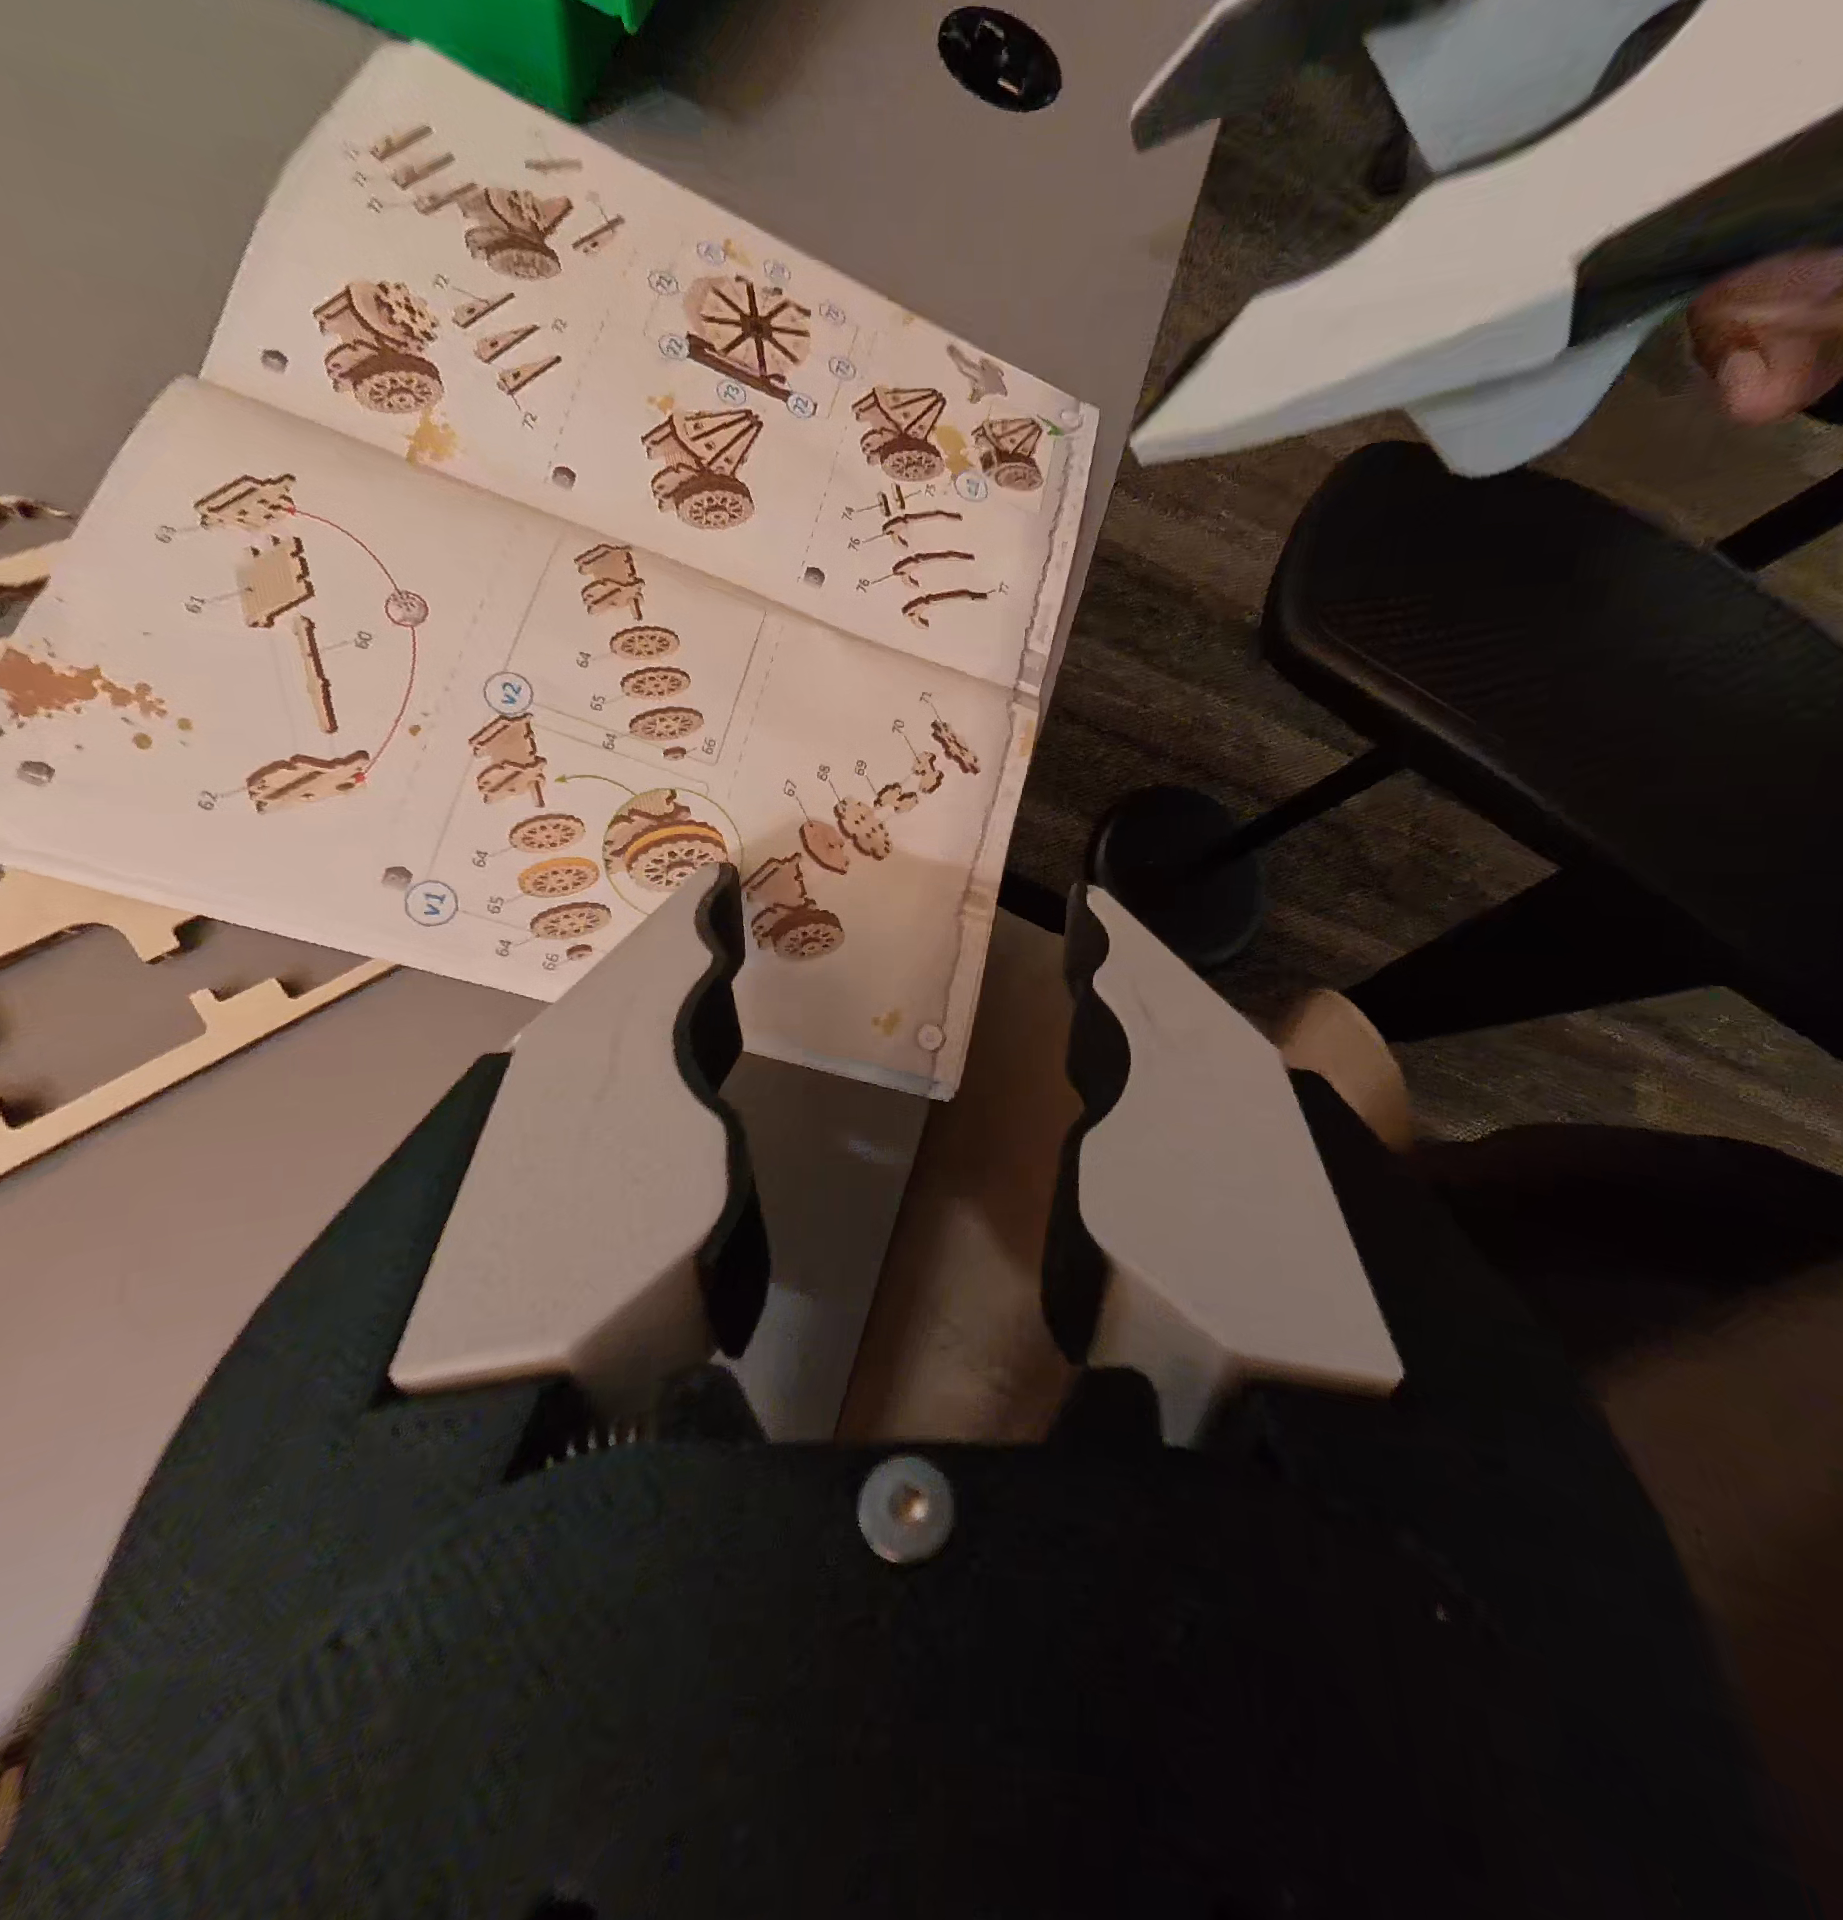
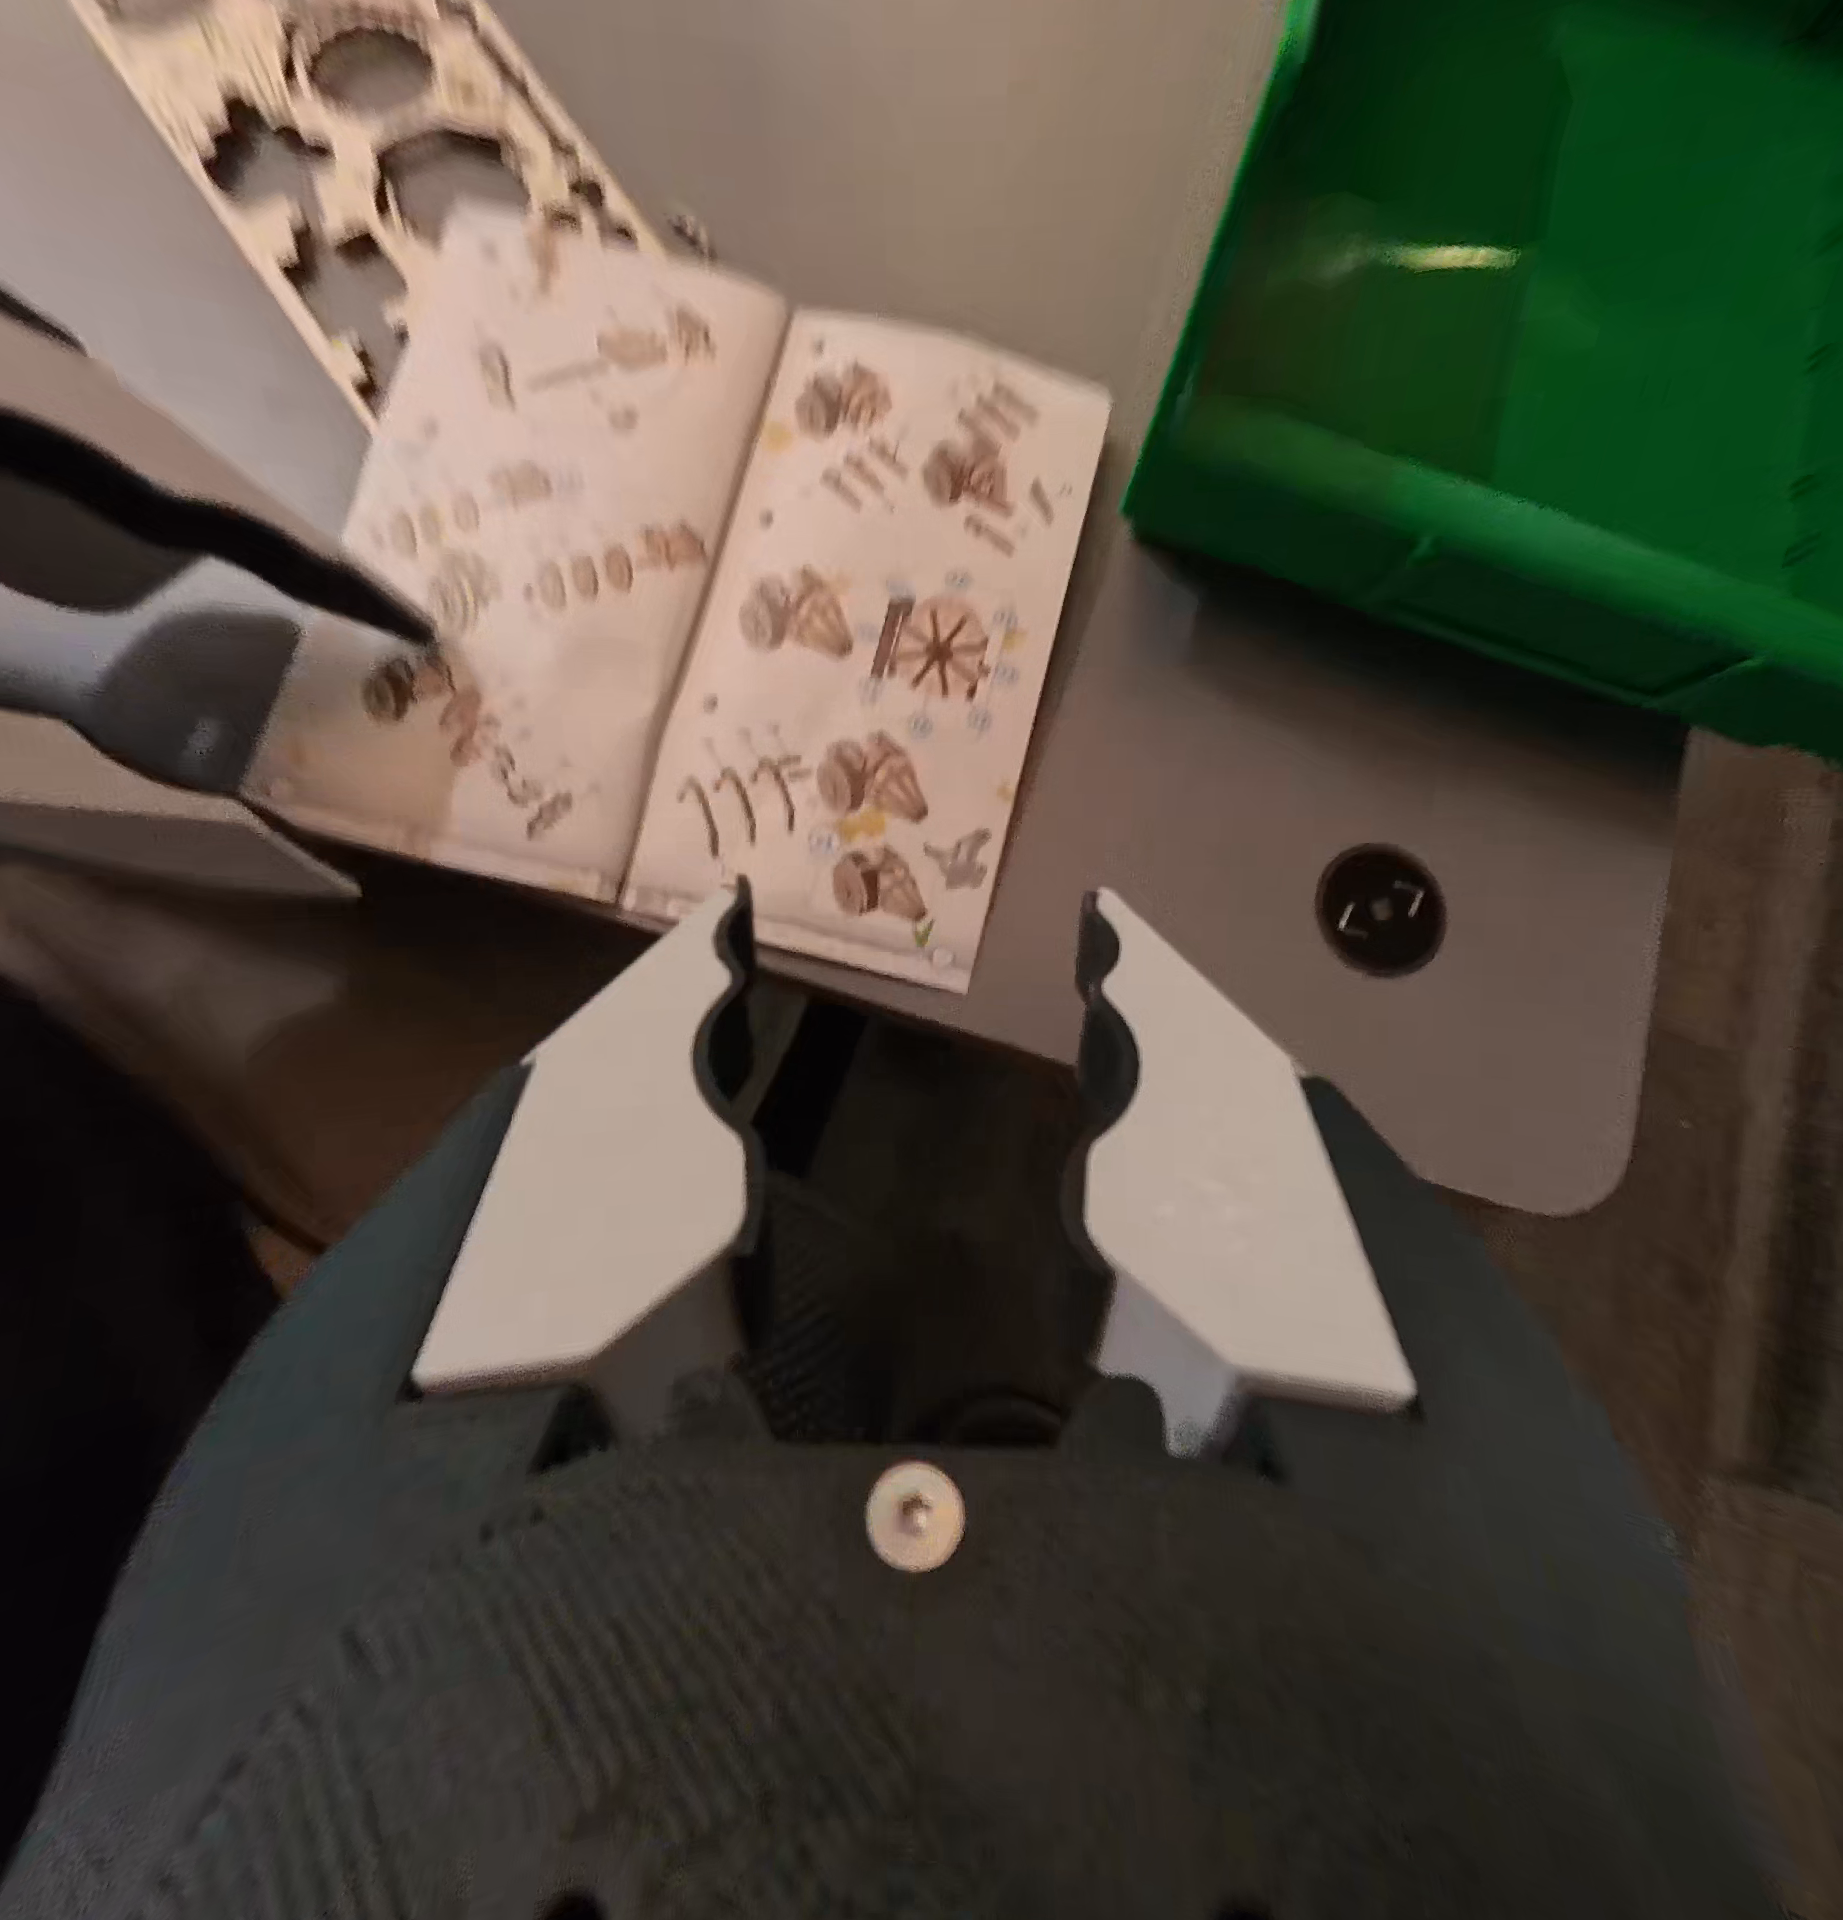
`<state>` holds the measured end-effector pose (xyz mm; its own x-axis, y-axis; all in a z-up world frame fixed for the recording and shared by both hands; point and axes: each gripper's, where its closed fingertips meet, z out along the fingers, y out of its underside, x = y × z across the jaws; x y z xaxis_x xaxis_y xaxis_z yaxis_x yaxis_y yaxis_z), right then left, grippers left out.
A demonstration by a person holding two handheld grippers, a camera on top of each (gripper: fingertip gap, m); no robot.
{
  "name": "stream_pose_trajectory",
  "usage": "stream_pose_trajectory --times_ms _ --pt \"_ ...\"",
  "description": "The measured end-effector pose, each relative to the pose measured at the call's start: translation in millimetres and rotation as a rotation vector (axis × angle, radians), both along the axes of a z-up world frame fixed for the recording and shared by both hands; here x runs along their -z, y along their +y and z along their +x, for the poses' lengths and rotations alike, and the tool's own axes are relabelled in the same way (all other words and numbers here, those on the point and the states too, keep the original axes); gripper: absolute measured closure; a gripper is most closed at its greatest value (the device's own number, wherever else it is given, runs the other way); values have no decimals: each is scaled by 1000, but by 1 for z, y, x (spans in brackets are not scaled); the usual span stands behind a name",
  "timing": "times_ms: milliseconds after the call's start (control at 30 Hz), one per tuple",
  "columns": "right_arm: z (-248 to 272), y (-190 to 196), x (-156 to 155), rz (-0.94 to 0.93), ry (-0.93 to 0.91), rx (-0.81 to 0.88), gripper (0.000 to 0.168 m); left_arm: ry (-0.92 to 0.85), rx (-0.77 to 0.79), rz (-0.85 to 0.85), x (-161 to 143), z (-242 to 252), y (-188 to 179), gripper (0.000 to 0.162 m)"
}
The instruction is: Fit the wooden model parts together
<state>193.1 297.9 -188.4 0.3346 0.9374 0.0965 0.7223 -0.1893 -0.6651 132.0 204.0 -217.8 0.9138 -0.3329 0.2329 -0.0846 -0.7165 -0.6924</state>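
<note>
**Operator:** Left gripper [image 1: 901,894] hangs with its jaws apart and nothing between them, over the near corner of the table [image 1: 169,1299]. My right gripper [image 2: 917,904] is the same, spread and empty, out past the table edge above the chair [image 1: 1582,665].

**Second:** Where are the wooden parts?

**Operator:** No loose part shows. What I have is the cut-out wooden sheet [image 1: 117,997], lying flat to the left of my left gripper and partly under the open instruction booklet [image 1: 543,623]. Its long edge runs away up-left. In the right wrist view the sheet [image 2: 397,177] sits far off beyond the booklet, blurred, so I think it is the same sheet but won't swear to it.

**Second:** So which hand goes?

**Operator:** Left, I judge; it is much nearer, and would swing left and down.

**Second:** Any writing?

**Operator:** The booklet carries part diagrams with small numbers; no brand shows. A green bin [image 2: 1519,364] stands beyond, unlabelled from here.
</note>
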Motion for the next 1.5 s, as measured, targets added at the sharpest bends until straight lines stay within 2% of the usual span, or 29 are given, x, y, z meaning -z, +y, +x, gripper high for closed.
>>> stream_pose_trajectory --times_ms 100,167,233,367,567,833,900,967,1100,1167,1267,1367,1500 --pt "2 1 19 -54 -58 -4 101 -1 -6 6 1 1 2 102" --pt "-2 -8 29 -195 -51 -18 90 -1 -14 7 1 2 3 102" --pt "-8 -18 30 -319 -1 -36 88 3 -21 9 1 2 5 103" --pt "-15 -23 21 -391 91 -47 94 11 -35 11 1 2 6 104" --pt "-12 -16 17 -241 72 -31 98 22 -36 2 2 4 7 104" --pt "-38 -41 -2 -172 157 -139 101 6 -32 3 1 9 8 104" --pt "-47 -54 -6 -191 193 -225 102 -55 -27 -2 -1 13 7 104" --pt "-57 -74 -10 -255 247 -333 101 -195 -30 -26 -6 19 6 104" --pt "-64 -79 -15 -288 271 -392 116 -533 -41 -109 -20 27 0 104" --pt "-65 -81 -13 -311 263 -414 118 -668 -54 -130 -26 28 -6 103" --pt "-68 -83 -9 -279 232 -445 129 -734 -85 -125 -29 23 -11 103" --pt "-71 -83 -4 -140 183 -487 149 -800 -119 -69 -44 13 -12 104" --pt "-74 -85 3 10 127 -514 160 -829 -168 -40 -52 -2 -4 104"
